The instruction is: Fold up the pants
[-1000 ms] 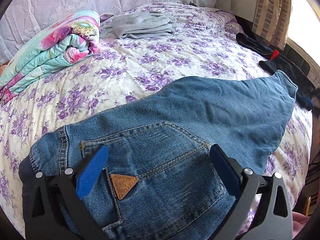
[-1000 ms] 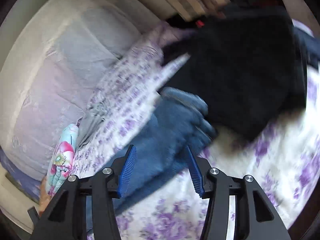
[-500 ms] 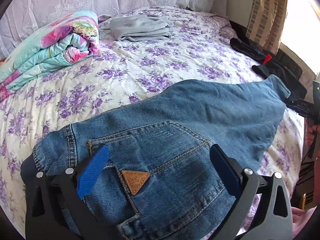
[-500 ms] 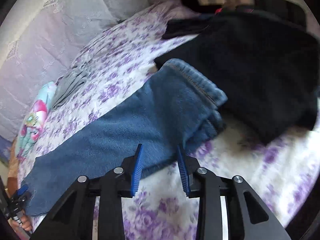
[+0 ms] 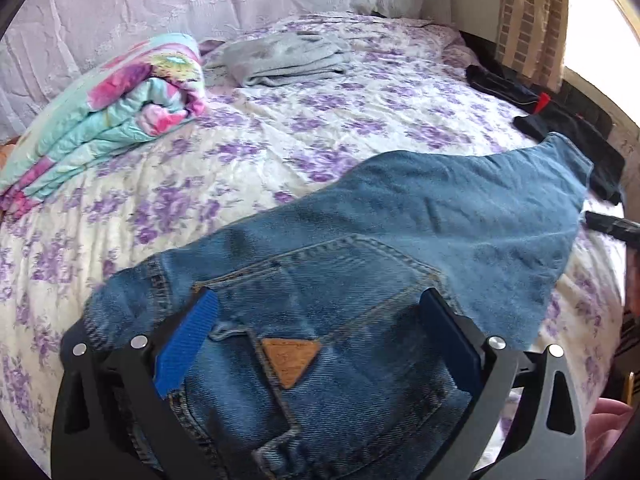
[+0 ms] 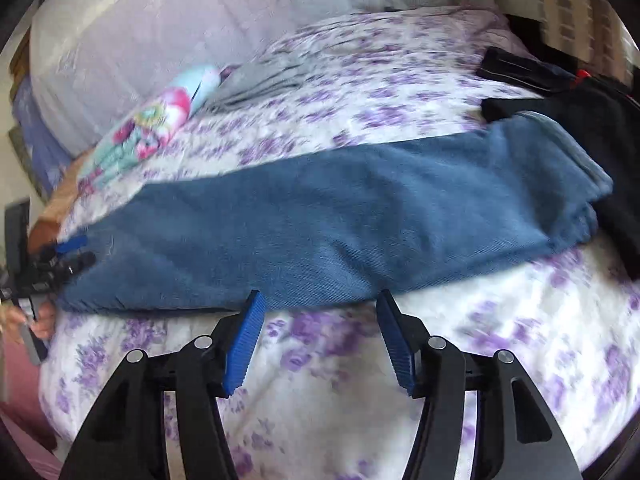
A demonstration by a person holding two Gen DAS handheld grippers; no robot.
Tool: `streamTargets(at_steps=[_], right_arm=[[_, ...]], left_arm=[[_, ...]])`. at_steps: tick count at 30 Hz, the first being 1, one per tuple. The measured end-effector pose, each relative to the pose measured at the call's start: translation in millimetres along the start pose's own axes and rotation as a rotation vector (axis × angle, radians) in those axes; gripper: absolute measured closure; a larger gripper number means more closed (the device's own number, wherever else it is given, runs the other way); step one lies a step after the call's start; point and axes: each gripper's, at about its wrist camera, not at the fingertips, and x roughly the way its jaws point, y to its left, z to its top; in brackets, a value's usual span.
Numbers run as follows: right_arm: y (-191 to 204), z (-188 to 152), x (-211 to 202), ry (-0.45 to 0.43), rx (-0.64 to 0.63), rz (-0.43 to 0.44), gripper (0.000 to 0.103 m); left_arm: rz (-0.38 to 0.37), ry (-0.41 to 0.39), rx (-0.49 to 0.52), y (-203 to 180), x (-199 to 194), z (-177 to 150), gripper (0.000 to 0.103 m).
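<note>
the bed (image 5: 320, 92) carried the jeans (image 5: 440, 216) lengthwise along its near edge, legs already doubled. the left gripper (image 5: 316, 344) straddled the waist pocket wide open, gripping nothing; the right gripper (image 6: 320, 340) hung open at the mid-leg edge. next, i judged, both needed to pinch and fold crosswise

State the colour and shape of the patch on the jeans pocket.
Tan-brown patch, a downward-pointing triangle; left wrist view.

Purple-flowered bedspread (image 5: 320, 128), sunlit brick-patterned curtain (image 5: 528, 16)
</note>
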Motion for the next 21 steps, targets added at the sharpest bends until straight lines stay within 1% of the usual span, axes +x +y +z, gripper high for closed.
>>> streamTargets(at_steps=[1, 3, 4, 5, 6, 7, 8, 9, 11, 13, 14, 16, 17, 18, 19, 20, 21], right_arm=[[-12.4, 2.9, -6.4, -0.035, 0.054, -0.02, 0.044], [-44.9, 6.0, -21.6, -0.103, 0.192, -0.071, 0.044], [-62.9, 5.6, -24.3, -0.118, 0.265, -0.091, 0.044], [-78.2, 5.2, -22.3, -0.118, 0.339, -0.11, 0.047], [-95.8, 4.9, -17.8, -0.111, 0.422, -0.121, 0.051], [-111.1, 3.4, -11.8, -0.108, 0.488, -0.121, 0.058], [-118.7, 3.0, -8.6, -0.107, 0.515, -0.118, 0.064], [-126.3, 3.9, -1.7, -0.109, 0.546, -0.11, 0.067], [-132.4, 5.3, 5.7, -0.124, 0.575, -0.106, 0.078], [-137.2, 8.5, 11.2, -0.14, 0.576, -0.105, 0.081], [-139.8, 10.5, 15.6, -0.144, 0.581, -0.097, 0.081], [-148.1, 6.9, 11.4, -0.147, 0.583, -0.064, 0.079], [-147.8, 9.6, 14.0, -0.151, 0.58, -0.056, 0.081], [-149.6, 11.4, 9.6, -0.151, 0.572, -0.059, 0.084], [-152.2, 11.6, 4.7, -0.152, 0.557, -0.066, 0.091], [-150.6, 12.2, -1.3, -0.17, 0.529, -0.073, 0.095], [-150.9, 12.0, -6.7, -0.184, 0.509, -0.087, 0.096]], left_arm=[[0.016, 0.003, -0.007, 1.8, 0.5, -0.2, 0.004], [-0.011, 0.012, -0.045, 10.1, 1.6, -0.7, 0.004], [-0.024, 0.012, -0.058, 12.8, 1.2, -0.1, 0.004], [-0.023, 0.012, -0.056, 13.1, 1.1, -0.2, 0.004], [-0.014, 0.012, -0.05, 11.8, 1.3, -0.6, 0.004], [0.006, 0.01, -0.034, 8.3, 1.5, -1.4, 0.004], [0.015, 0.008, -0.027, 6.7, 1.6, -1.5, 0.004], [0.021, 0.007, -0.023, 5.7, 1.5, -1.7, 0.004], [0.017, 0.005, -0.029, 7.0, 1.3, -1.6, 0.004], [0.018, 0.003, -0.03, 7.4, 1.3, -1.6, 0.004], [0.021, 0.002, -0.028, 6.9, 1.4, -1.6, 0.004], [0.024, 0.0, -0.025, 6.3, 1.4, -2.0, 0.004], [0.024, -0.001, -0.025, 6.5, 1.2, -2.3, 0.004], [0.023, -0.001, -0.026, 6.3, 1.0, -2.3, 0.004], [0.024, -0.001, -0.025, 6.2, 1.1, -2.4, 0.004], [0.024, 0.0, -0.024, 6.4, 1.2, -2.4, 0.004], [0.024, 0.0, -0.025, 6.4, 1.1, -2.4, 0.004]])
